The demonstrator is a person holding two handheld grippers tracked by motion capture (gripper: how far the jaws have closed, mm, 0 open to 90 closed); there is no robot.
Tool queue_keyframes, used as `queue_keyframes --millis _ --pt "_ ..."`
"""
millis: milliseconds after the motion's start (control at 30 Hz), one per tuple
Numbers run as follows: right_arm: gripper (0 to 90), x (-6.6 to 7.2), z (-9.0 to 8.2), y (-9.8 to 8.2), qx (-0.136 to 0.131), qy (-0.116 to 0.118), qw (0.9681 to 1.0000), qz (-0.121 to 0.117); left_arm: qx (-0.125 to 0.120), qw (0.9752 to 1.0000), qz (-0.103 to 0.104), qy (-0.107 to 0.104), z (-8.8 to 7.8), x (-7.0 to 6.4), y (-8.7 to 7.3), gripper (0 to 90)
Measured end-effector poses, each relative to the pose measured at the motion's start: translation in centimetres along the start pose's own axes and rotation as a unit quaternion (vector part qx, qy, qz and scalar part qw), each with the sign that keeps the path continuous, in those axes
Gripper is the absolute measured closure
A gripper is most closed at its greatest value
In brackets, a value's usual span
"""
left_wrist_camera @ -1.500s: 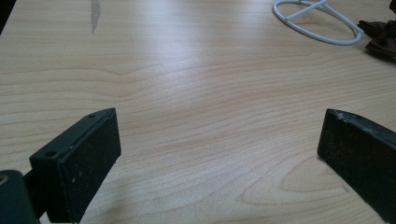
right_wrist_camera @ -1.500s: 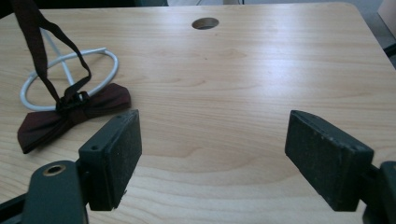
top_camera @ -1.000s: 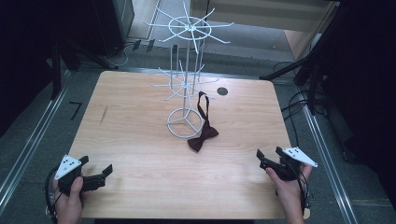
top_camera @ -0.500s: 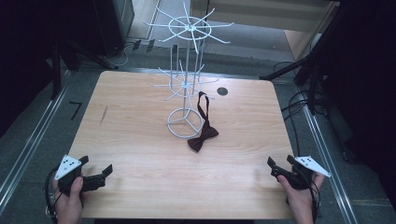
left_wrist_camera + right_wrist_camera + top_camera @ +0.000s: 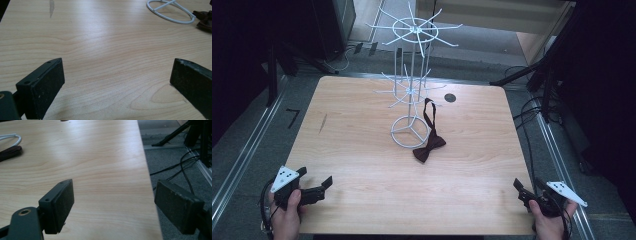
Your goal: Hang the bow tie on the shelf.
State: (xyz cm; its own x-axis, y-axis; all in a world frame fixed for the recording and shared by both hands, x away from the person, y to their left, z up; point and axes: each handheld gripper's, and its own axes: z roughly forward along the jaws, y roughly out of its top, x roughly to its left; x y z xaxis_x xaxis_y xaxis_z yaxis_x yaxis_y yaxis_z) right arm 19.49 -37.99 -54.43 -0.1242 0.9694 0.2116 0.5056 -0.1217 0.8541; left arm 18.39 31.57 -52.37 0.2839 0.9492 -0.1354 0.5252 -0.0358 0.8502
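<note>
The right gripper (image 5: 532,192) has withdrawn toward 5 o'clock, now at the table (image 5: 362,100) corner, jaws spread wide and empty. The left gripper (image 5: 314,189) holds unchanged at 7 o'clock, jaws likewise wide. The bow tie (image 5: 429,147) lies at centre, its strap draped against the white wire stand (image 5: 411,131), well apart from both grippers. Judgement: both hands parked; handling of the bow tie is not in progress.

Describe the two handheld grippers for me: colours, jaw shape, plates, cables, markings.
Both are black. The left gripper has two flat rectangular jaws with rough dark pads, a small screw hole on the jaw's top, a light grey three-cornered plate dotted with small dark marks, and a black cable looping beside the hand. The right gripper matches it; its plate's marks are too small to tell.
</note>
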Motion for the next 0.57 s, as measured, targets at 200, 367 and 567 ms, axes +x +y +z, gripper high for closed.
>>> queue_keyframes --millis 200,367,567 --pt "17.2 -1.3 -0.8 -1.1 -0.003 -0.004 0.9997 0.025 0.001 1.0000 -0.004 -0.001 0.0 0.1 0.0 0.1" --pt "17.2 -1.4 -1.1 -1.2 -0.011 -0.005 0.9993 0.036 0.002 1.0000 -0.006 0.001 0.0 0.2 0.0 0.1" --pt "22.5 -1.3 -1.1 -1.3 -0.012 -0.008 0.9989 0.045 0.000 1.0000 -0.007 0.000 0.0 0.2 0.0 0.1"
